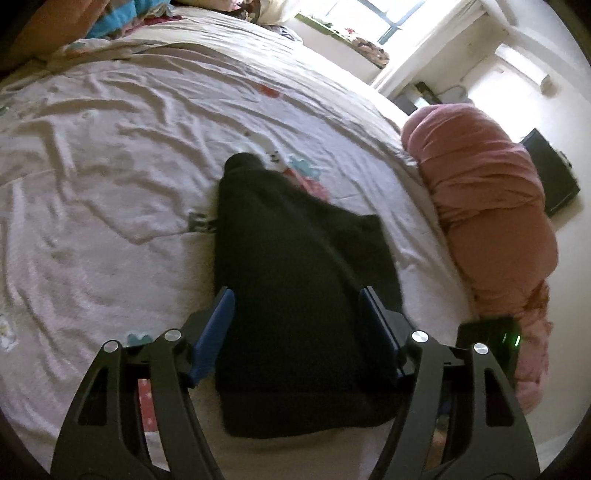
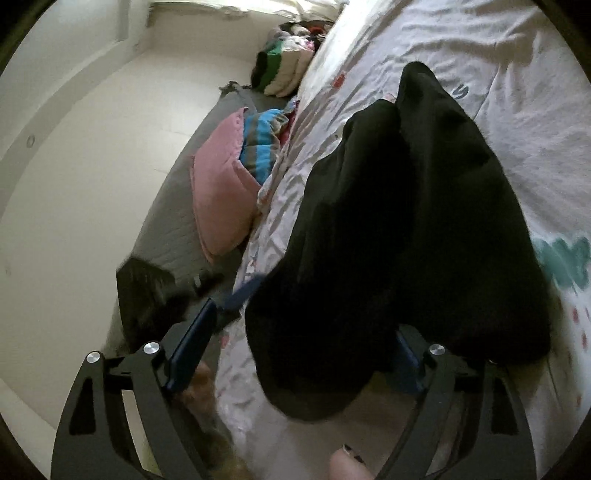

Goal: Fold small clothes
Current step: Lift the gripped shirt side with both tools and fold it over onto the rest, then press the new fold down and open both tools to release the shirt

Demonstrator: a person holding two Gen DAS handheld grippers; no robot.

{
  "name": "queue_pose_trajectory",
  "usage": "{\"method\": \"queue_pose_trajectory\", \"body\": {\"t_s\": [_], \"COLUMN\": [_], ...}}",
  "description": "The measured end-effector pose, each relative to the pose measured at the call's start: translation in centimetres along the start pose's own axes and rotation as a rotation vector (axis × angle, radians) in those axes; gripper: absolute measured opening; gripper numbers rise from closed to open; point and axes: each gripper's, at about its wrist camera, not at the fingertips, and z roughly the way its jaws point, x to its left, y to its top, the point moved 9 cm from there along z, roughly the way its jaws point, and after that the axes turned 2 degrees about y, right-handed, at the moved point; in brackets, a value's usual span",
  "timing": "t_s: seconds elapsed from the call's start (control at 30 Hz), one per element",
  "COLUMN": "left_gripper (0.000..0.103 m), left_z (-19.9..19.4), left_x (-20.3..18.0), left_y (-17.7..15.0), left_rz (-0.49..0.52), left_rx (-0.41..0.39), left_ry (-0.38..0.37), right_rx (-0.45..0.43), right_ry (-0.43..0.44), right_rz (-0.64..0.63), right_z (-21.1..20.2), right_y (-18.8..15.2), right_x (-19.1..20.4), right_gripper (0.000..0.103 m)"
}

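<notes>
A small black garment (image 1: 295, 295) lies on the white printed bedsheet (image 1: 110, 184). My left gripper (image 1: 297, 299) is open, its blue pads on either side of the garment's near part, just above it. In the right wrist view the same black garment (image 2: 399, 229) lies bunched on the bedsheet (image 2: 517, 92). My right gripper (image 2: 306, 325) is open; its left finger (image 2: 192, 343) is beside the cloth and its right finger is mostly hidden under the cloth's edge.
A pink rolled blanket (image 1: 491, 206) lies along the bed's right edge. A pink pillow (image 2: 221, 199), a striped blue cloth (image 2: 264, 147) and a clothes pile (image 2: 288, 70) lie beside the bed. A window (image 1: 388, 14) is at the back.
</notes>
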Motion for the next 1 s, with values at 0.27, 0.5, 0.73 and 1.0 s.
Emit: {"method": "queue_pose_trajectory", "body": {"t_s": [0.27, 0.5, 0.73, 1.0], "left_gripper": [0.063, 0.067, 0.069, 0.076], "left_z": [0.8, 0.5, 1.6, 3.4], "left_x": [1.1, 0.4, -1.1, -1.6], "left_y": [-2.0, -1.2, -1.6, -3.0], "left_rz": [0.034, 0.068, 0.111, 0.200], "left_rx": [0.031, 0.010, 0.040, 0.077], "left_ry": [0.041, 0.057, 0.055, 0.134], "right_rx": [0.004, -0.058, -0.093, -0.012], "right_ry": [-0.038, -0.268, -0.630, -0.666], "right_rz": [0.119, -0.335, -0.924, -0.591], "right_z": [1.5, 0.7, 0.1, -1.6], "right_y": [3.0, 5.5, 3.6, 3.5], "right_x": [-0.5, 5.7, 7.7, -1.8], "right_gripper": [0.048, 0.021, 0.016, 0.037]}}
